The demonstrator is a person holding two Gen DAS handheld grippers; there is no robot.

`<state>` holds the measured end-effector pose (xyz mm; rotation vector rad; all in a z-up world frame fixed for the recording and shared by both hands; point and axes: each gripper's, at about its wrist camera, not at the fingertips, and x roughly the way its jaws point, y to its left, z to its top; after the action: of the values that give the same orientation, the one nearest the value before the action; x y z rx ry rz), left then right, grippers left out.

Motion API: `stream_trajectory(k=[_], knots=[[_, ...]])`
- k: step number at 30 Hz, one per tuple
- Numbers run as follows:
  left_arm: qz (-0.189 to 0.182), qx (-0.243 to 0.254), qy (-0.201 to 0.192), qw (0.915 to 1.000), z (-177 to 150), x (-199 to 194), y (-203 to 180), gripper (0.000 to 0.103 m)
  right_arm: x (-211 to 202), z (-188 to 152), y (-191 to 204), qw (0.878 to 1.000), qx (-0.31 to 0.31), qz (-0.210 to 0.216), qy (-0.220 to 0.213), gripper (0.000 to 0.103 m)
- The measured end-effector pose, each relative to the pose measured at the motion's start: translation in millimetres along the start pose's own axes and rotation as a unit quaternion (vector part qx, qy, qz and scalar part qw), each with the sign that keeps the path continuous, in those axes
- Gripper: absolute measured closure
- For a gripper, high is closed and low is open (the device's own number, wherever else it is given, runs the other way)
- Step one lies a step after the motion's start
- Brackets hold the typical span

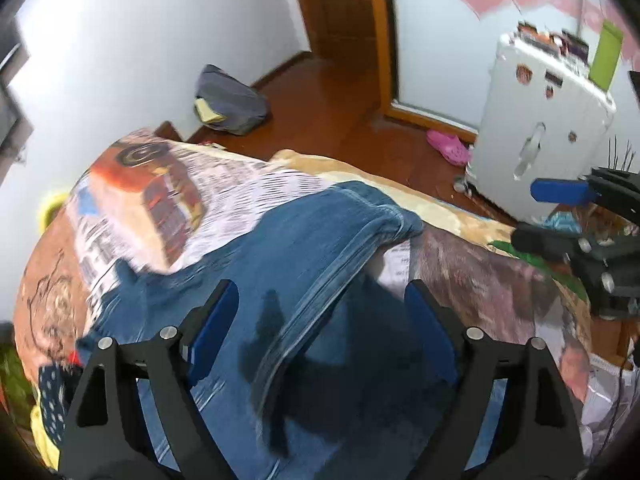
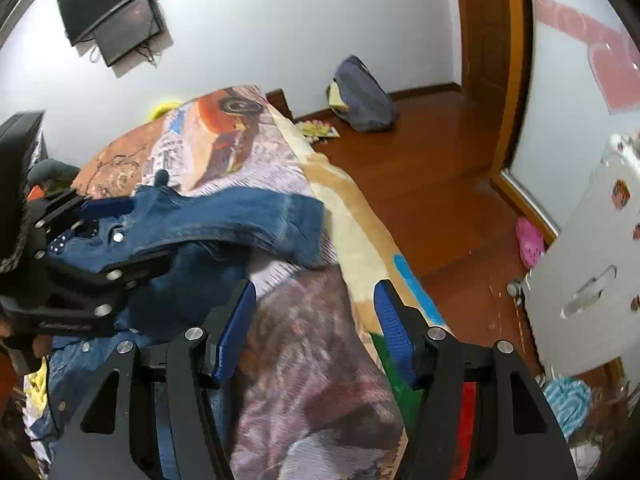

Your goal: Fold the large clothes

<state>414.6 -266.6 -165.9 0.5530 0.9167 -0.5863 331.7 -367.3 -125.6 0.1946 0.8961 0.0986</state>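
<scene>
Blue jeans (image 1: 304,240) lie spread on a bed covered by a printed blanket (image 1: 152,184); one leg is folded over, with its hem near the bed's far edge (image 2: 296,216). My left gripper (image 1: 320,304) hovers over the denim with its jaws wide open, the pads clear of the cloth. From the right wrist view the left gripper (image 2: 150,230) is at the left, with the waistband showing between its fingers. My right gripper (image 2: 316,304) stands open above bare blanket (image 2: 304,360), with nothing between its blue pads. It also shows at the right edge of the left wrist view (image 1: 525,215).
Beyond the bed edge is a wooden floor with a white suitcase (image 1: 540,128), a pink slipper (image 1: 448,146) and a grey bag (image 1: 228,104) by the wall. A dark screen (image 2: 120,20) hangs on the wall. Other clothes lie at the near left (image 1: 52,396).
</scene>
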Motion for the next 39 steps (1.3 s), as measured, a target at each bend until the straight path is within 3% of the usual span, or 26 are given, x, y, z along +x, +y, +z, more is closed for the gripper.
stream_trajectory(k=[3, 4, 9, 11, 15, 18, 21, 28, 33, 39], knots=[[0.006, 0.023, 0.021, 0.9995, 10, 25, -11, 0.019, 4, -5, -8, 1.0, 0.007, 0.0, 0.009, 0.045], [0.011, 0.028, 0.029, 0.9991, 13, 35, -14, 0.023, 6, -6, -8, 1.0, 0.008, 0.002, 0.011, 0.045], [0.018, 0.022, 0.037, 0.9989, 20, 58, -13, 0.056, 12, -8, -10, 1.0, 0.006, 0.003, 0.02, 0.045], [0.008, 0.01, 0.027, 0.9996, 25, 56, -8, 0.077, 15, -8, -7, 1.0, 0.005, 0.009, 0.024, 0.045], [-0.042, -0.062, -0.014, 0.9971, 32, 27, 18, 0.095, 20, -6, 1, 0.999, -0.004, 0.02, 0.032, 0.045], [-0.051, -0.111, -0.051, 0.9912, 31, -5, 46, 0.097, 24, -4, 11, 0.999, -0.017, 0.028, 0.033, 0.045], [-0.035, -0.142, -0.09, 0.9851, 20, -44, 79, 0.098, 28, 1, 24, 0.998, -0.025, 0.042, 0.033, 0.045], [0.029, -0.226, -0.126, 0.9656, -56, -117, 159, 0.098, 50, 9, 56, 0.995, -0.059, 0.059, 0.049, 0.045], [0.051, -0.272, -0.08, 0.9575, -137, -116, 183, 0.098, 80, -4, 73, 0.99, -0.102, 0.033, 0.095, 0.046], [0.046, -0.326, 0.003, 0.9441, -227, -81, 188, 0.09, 80, -6, 68, 0.99, -0.096, 0.033, 0.103, 0.044]])
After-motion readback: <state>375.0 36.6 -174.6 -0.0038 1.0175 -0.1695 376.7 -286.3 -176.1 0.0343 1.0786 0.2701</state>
